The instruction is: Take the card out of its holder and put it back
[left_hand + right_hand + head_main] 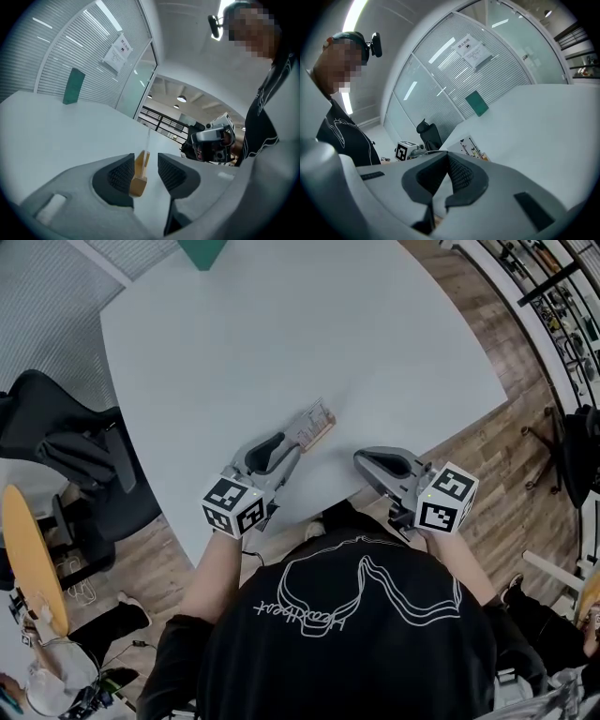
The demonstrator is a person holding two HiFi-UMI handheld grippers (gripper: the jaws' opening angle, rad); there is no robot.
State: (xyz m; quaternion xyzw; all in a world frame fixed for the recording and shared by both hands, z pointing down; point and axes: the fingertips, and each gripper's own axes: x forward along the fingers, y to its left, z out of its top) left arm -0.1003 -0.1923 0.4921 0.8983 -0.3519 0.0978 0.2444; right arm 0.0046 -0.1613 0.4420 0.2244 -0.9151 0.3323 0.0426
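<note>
A small wooden holder lies on the white table with a printed card in it. In the left gripper view the holder stands between the jaws and the thin card rises edge-on from it. My left gripper is open, its pads clear of holder and card on both sides. My right gripper rests to the right of the holder, shut with nothing in it. From the right gripper view the card shows just past the jaws.
A green block stands at the far table edge. A black office chair and a round wooden top are off the table's left side. The near table edge runs just behind both grippers.
</note>
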